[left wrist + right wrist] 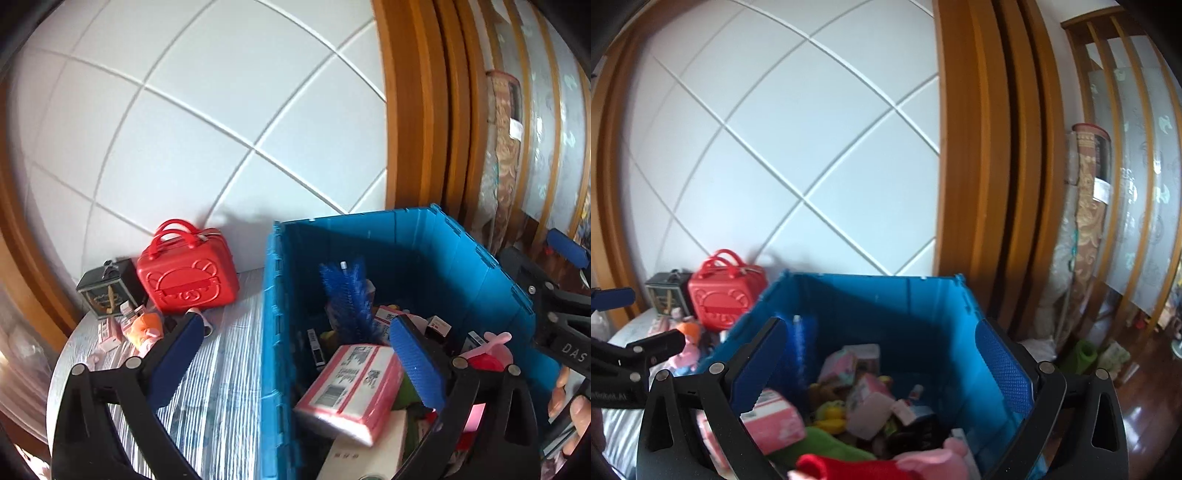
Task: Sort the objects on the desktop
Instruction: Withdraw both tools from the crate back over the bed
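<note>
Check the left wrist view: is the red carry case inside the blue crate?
No. The red carry case stands on the table beside the blue crate, against the white wall.

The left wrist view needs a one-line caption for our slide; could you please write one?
Open left gripper above a blue plastic crate of mixed items, red toy suitcase beside it.

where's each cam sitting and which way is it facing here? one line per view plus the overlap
Left wrist: on the left gripper, open and empty, angled down over the blue crate and table; the right gripper and a hand show at the right edge.
Right wrist: on the right gripper, open and empty, looking down into the crate; the left gripper shows at the left edge.
Shared: crate, red case, blue brush, white panelled wall.
</note>
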Demonstrator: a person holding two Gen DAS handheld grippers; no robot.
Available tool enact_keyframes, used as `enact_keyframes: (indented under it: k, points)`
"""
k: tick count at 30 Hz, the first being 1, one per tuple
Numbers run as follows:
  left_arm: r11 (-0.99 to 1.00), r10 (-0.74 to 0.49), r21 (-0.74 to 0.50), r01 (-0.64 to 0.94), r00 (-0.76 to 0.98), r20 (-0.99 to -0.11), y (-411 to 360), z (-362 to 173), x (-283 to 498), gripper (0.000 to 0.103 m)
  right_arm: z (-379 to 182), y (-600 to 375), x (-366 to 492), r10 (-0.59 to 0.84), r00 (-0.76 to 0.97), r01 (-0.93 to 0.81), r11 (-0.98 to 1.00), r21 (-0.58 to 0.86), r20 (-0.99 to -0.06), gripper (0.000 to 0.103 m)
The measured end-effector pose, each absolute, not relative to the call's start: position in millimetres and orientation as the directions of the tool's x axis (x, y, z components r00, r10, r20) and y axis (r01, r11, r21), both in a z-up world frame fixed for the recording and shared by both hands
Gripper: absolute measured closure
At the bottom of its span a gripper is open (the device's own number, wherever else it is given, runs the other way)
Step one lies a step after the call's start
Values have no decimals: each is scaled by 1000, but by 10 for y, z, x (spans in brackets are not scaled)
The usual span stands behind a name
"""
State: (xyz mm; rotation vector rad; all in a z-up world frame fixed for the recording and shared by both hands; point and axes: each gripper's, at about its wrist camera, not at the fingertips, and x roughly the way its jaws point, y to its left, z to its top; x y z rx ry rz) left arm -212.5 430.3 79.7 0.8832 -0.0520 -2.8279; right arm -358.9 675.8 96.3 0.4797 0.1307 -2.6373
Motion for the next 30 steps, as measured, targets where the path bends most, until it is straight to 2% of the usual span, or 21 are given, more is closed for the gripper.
enact_keyframes:
  k: [10, 14, 20, 24, 30]
  points:
    - [-955, -237, -22, 295, -806, -543, 3327, 467, -1358, 0, 1111, 6296, -2937, -563, -762, 587, -809, 27, -319, 0]
    - [-934, -294, -20, 357, -797, -527, 2858, 331, -1098, 0, 1136, 6019, -2684, -594, -741, 616, -787, 35, -314, 0]
    - [-926, -307, -36, 377, -801, -514, 1966, 173, -729, 0, 1174, 5462, -2172, -618, -731, 633, -772, 50, -289, 0]
    - [-931, -305, -6, 365, -787, -536, 1325, 4, -570, 0, 1092, 4875, -1880, -606, -741, 613, -786, 76, -290, 0]
    - [-926, -291, -14, 377, -736, -611, 501, -311, -518, 0, 819, 4017, -1632, -598, -713, 607, -788, 104, -366, 0]
